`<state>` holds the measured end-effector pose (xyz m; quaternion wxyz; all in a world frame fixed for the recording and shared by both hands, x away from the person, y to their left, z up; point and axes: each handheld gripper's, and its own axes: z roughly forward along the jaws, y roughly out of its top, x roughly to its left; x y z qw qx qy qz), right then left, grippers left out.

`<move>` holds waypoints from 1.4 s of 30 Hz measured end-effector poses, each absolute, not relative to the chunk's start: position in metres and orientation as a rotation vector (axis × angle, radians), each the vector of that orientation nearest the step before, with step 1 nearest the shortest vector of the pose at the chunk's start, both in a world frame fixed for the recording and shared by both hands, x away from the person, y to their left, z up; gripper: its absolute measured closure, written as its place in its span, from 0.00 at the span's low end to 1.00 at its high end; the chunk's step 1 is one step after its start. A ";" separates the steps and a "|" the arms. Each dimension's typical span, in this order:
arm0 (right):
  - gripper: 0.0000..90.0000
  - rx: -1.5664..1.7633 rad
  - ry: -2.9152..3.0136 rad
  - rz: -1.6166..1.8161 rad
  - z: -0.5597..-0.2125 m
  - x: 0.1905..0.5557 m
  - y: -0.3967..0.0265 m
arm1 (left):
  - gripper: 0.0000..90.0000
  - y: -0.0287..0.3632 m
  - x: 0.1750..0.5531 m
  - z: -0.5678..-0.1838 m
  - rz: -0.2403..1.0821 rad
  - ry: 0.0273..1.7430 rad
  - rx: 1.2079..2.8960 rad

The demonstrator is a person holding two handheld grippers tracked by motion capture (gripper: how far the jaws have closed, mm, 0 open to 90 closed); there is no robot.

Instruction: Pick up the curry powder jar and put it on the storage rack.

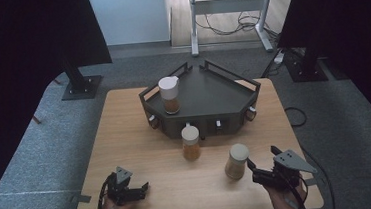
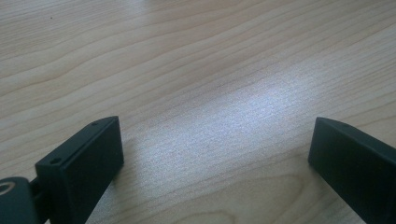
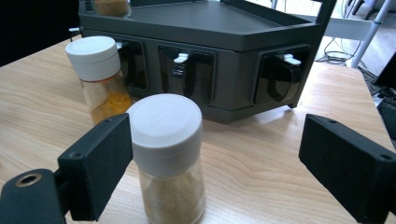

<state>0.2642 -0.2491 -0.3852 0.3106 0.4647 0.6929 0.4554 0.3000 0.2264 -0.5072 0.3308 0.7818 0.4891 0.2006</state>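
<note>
Right tongs [image 1: 253, 171] are at the near right of the table [image 1: 126, 139], jaws spread wide and nothing gripped. The pale spice jar [image 1: 237, 161] stands upright just left of them in the high view. In the right gripper view that jar [image 3: 169, 158] sits between the jaws, hard up against the left one, with a clear gap to the right one. Can't tell whether the left jaw actually touches it. White cap on, pale tan powder inside.

Left tongs [image 1: 142, 190] are at the near left of the table, well apart from all jars. The left gripper view shows both jaws wide apart over bare wood [image 2: 210, 93], nothing between them, so they're released.

The orange spice jar [image 1: 191, 142] stands upright mid-table, just in front of the dark rack [image 1: 213, 95], white cap on. In the right gripper view it [image 3: 99, 77] is behind and left of the pale jar, next to the rack's front face [image 3: 224, 51].

A third jar [image 1: 169, 94] stands upright on top of the rack, at its left side, with brownish contents and a white cap.

The rack front has recessed slots with small white tabs [image 3: 180, 58]. The rack is low and multi-sided, with a raised rail around the top.
</note>
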 end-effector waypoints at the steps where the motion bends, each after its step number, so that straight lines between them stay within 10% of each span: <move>1: 0.10 1.224 1.832 1.205 -0.385 0.264 -0.248 | 0.03 0.226 0.300 -0.507 0.525 1.279 2.044; 42: 0.11 1.160 1.841 1.240 -0.377 0.270 -0.210 | 0.03 0.226 0.298 -0.507 0.529 1.290 2.040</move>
